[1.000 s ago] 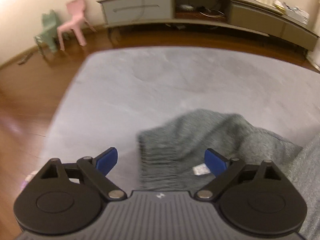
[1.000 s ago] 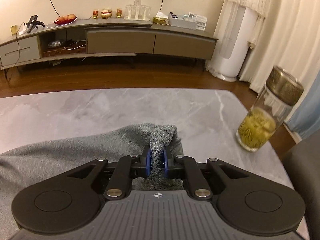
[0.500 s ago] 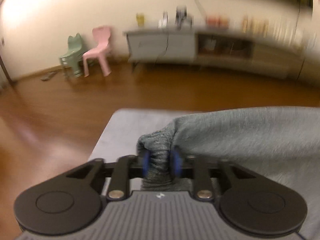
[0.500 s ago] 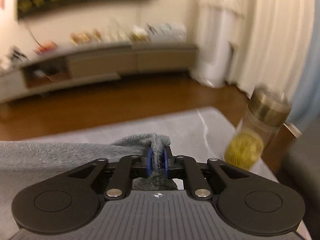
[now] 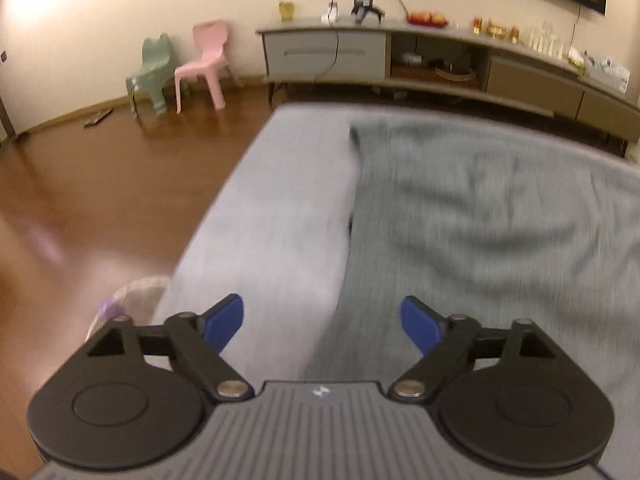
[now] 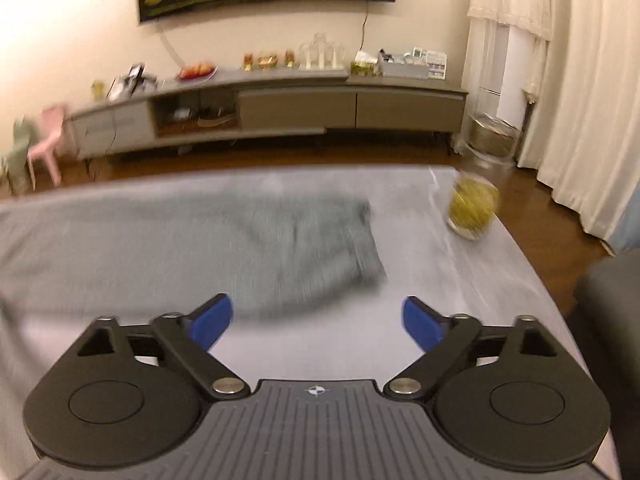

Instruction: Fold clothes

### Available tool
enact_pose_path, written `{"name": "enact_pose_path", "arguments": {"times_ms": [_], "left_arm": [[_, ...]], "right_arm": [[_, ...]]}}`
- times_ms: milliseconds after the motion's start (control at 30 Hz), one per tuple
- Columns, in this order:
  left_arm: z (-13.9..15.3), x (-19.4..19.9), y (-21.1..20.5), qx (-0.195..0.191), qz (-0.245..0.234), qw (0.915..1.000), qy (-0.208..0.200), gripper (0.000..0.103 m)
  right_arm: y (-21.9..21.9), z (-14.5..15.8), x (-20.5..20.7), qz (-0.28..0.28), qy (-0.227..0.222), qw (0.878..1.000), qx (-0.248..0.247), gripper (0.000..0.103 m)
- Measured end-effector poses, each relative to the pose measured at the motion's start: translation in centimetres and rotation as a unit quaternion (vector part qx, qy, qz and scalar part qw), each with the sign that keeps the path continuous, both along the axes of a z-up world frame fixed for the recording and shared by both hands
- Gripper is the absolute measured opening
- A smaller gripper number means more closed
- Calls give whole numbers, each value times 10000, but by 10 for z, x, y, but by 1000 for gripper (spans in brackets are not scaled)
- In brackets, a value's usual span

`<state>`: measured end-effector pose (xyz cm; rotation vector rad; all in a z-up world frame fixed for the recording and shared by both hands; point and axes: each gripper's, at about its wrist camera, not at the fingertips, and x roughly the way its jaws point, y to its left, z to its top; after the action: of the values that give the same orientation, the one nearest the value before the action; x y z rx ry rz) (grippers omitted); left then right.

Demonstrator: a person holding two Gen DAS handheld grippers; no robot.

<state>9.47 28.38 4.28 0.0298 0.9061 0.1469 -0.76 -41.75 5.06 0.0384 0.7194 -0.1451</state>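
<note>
As both jaws have just sprung apart, grey garment (image 5: 480, 208) lies beyond, untouched

The garment (image 5: 480, 216) is heathered grey-green; the tabletop (image 5: 272, 216) beneath it is pale grey with faint white veining. Beyond the tabletop, the floor (image 5: 100, 184) is glossy reddish-brown, with one pink chair (image 5: 204, 64) and one mint-green chair (image 5: 148, 72). The gripper pads (image 6: 210, 322) are blue.
</note>
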Motion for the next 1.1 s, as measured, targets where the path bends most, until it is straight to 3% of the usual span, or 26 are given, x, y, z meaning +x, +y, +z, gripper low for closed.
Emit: {"name": "enact_pose_path", "arguments": {"times_ms": [133, 267, 300, 333, 367, 400, 433, 500, 533, 600, 633, 667, 767, 933, 1000, 1033, 1067, 1100], "left_arm": [[-15, -15, -19, -178, -186, 9996, 153, 90], [-32, -14, -43, 295, -313, 9984, 355, 89], [-30, -15, -47, 371, -339, 9983, 294, 78], [-29, -15, -51, 448, -365, 9981, 233, 43], [-27, -16, -55, 525, -391, 9977, 172, 24], [-24, -17, -56, 498, -416, 9978, 121, 15], [-15, -19, -51, 274, -371, 9989, 2, 12], [15, -28, -32, -399, -76, 9981, -454, 12], [33, -32, -16, -893, 144, 9933, -724, 12], [67, -49, 21, -1923, 411, 9732, -1194, 12], [75, -56, 31, -2114, 413, 9686, -1244, 12], [74, -58, 32, -1937, 309, 9745, -1087, 12], [70, -66, 35, -1401, -6, 9883, -612, 13], [31, -82, 27, -507, -549, 9964, 400, 17], [20, -86, 20, -34, -726, 9952, 653, 22], [19, -87, 16, 326, -773, 9940, 704, 23], [20, -87, 12, 667, -770, 9922, 711, 28], [27, -87, 11, 925, -690, 9914, 623, 42]], "right_arm": [[0, -24, -66, -186, 701, 9971, -214, 102], [-3, -59, -103, -433, 1149, 9917, -388, 102], [-4, -66, -108, -456, 1158, 9916, -350, 101], [-5, -72, -113, -446, 1121, 9924, -258, 93], [-6, -74, -115, -416, 1032, 9938, -65, 74], [-8, -75, -117, -380, 916, 9949, 175, 56], [-9, -71, -116, -353, 811, 9956, 304, 30], [-8, -52, -112, -280, 501, 9976, 378, 29], [-12, -33, -114, -267, 143, 9981, 527, 28], [-23, 8, -124, -288, -595, 9929, 992, 28], [-28, 26, -129, -280, -887, 9885, 1194, 28], [-31, 39, -133, -289, -998, 9870, 1225, 28], [-33, 30, -134, -225, -359, 9956, 841, 28], [-31, -36, -157, 343, 982, 9905, 903, 30], [-32, -39, -167, 296, 1083, 9900, 857, 35], [-33, -38, -171, 238, 1094, 9903, 825, 45], [-34, -38, -176, 181, 1105, 9905, 792, 58], [-36, -37, -180, 123, 1117, 9908, 760, 63]]}}
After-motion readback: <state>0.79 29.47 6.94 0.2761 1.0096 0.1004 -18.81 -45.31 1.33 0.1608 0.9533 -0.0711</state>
